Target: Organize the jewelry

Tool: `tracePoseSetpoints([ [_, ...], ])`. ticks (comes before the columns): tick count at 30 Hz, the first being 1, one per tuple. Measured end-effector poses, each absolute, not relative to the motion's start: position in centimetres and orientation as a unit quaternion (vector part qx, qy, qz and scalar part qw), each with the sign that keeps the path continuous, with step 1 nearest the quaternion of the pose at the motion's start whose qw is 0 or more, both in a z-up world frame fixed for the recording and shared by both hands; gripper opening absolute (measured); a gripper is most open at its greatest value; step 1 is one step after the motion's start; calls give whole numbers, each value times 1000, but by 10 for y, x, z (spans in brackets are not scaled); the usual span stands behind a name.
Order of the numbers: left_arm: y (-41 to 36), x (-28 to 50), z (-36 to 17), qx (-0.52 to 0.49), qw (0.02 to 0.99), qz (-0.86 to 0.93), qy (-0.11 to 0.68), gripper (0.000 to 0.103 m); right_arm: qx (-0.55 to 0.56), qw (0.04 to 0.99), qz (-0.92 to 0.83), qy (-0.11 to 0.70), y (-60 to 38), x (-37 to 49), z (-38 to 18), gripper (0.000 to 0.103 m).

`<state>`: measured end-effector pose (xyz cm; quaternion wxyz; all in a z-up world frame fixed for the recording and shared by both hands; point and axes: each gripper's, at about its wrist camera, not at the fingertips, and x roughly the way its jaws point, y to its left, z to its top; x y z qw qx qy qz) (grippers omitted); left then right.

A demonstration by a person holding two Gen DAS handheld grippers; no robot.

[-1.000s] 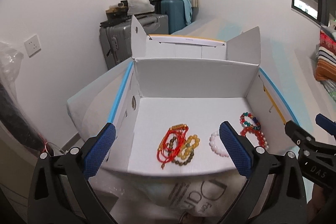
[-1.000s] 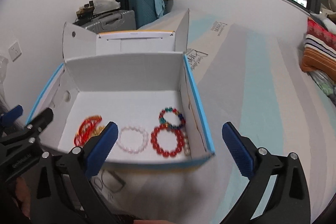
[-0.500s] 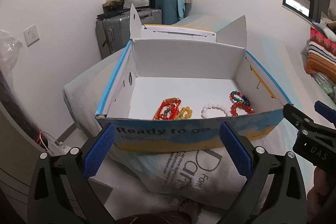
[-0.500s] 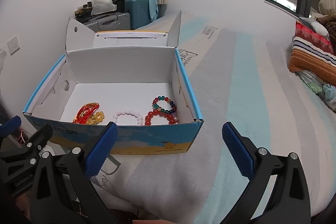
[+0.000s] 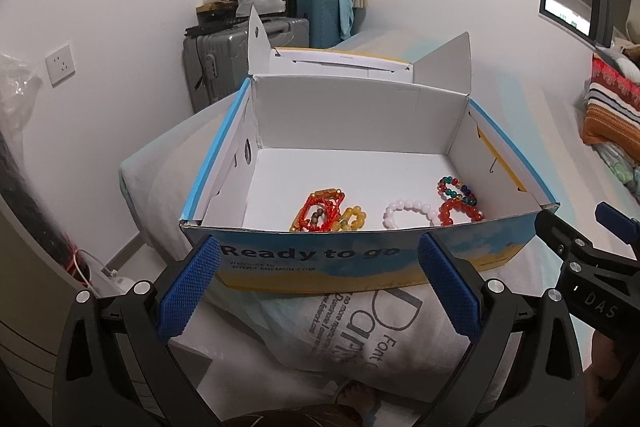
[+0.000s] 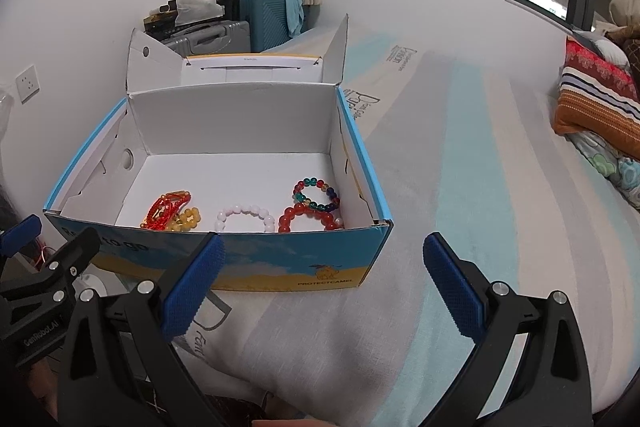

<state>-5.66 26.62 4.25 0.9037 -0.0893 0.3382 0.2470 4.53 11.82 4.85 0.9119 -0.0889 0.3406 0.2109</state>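
Left hand-held gripper (image 5: pixel 318 285): jaws spread wide, empty, held just short of the box front.
Right hand-held gripper (image 6: pixel 322 285): jaws spread wide, empty, beside the box's right front corner.
Bed (image 6: pixel 460 187): striped cover, carrying the box.
Cardboard box (image 6: pixel 280 263): lid flaps open, blue and yellow front printed "Ready to go".
Red cord bracelet (image 5: pixel 320 211): box floor, left, lying over the yellow bead bracelet (image 5: pixel 354 219).
Pink bead bracelet (image 6: pixel 245 217): centre, near the front wall.
Red bead bracelet (image 6: pixel 306 219): right, touching the multicoloured bead bracelet (image 6: pixel 316 193) behind it.
Suitcases (image 5: pixel 256 55): grey and teal, against the far wall.
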Motion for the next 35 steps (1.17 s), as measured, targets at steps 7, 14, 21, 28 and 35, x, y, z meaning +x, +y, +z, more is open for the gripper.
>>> tracePoseSetpoints([
  [7, 269, -52, 40, -100, 897, 248, 351, 97, -88, 912, 210, 340, 119, 46, 47, 95],
  [14, 270, -52, 41, -104, 898, 247, 350, 97, -89, 912, 211, 341, 120, 46, 46, 95],
  [21, 267, -50, 41, -101, 899, 246, 347, 97, -89, 912, 212, 341, 120, 46, 46, 95],
  [28, 266, -53, 45, -106, 901, 253, 335, 97, -84, 913, 212, 339, 121, 44, 47, 95],
  [35, 263, -52, 45, -92, 897, 268, 339, 97, -80, 912, 212, 341, 120, 44, 46, 95],
])
